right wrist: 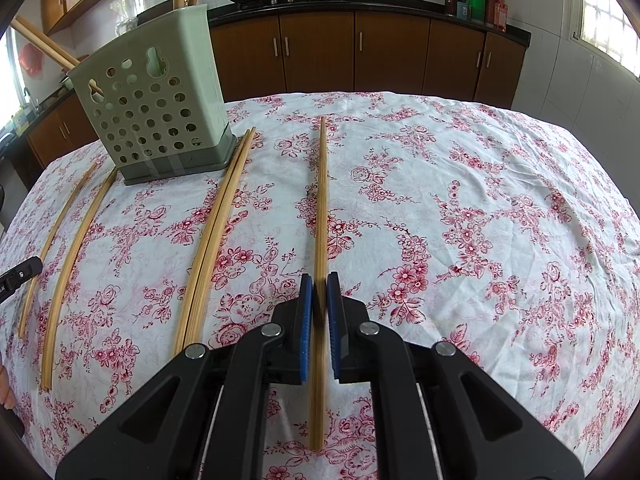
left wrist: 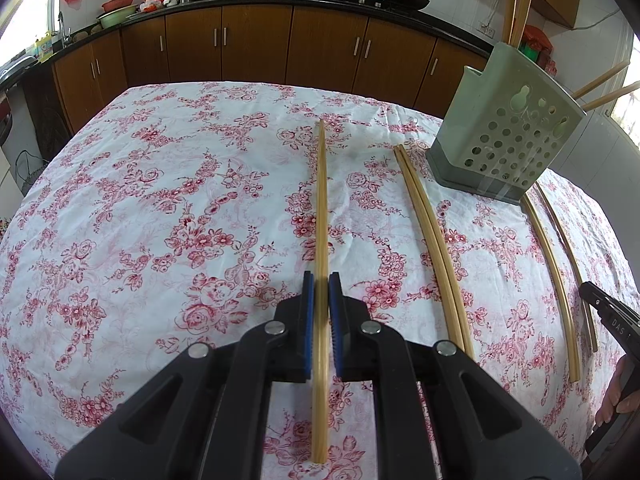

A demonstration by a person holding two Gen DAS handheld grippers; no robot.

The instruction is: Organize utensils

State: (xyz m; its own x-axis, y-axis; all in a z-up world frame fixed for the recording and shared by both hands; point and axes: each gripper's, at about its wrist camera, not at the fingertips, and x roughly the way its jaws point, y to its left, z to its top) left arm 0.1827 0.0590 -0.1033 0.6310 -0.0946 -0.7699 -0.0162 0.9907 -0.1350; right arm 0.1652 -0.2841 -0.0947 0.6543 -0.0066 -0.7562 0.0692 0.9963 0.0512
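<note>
From the left wrist view, the left gripper (left wrist: 321,280) is closed on a pair of chopsticks (left wrist: 321,200) on the floral tablecloth (left wrist: 160,220), with the green perforated holder (left wrist: 508,136) at upper right, and only here shows a red basket (left wrist: 118,2) on the counter. From the right wrist view, the right gripper (right wrist: 320,280) is clamped on its own chopsticks (right wrist: 321,200), the holder (right wrist: 156,112) at upper left, and only here a window (right wrist: 608,12) at the right.
</note>
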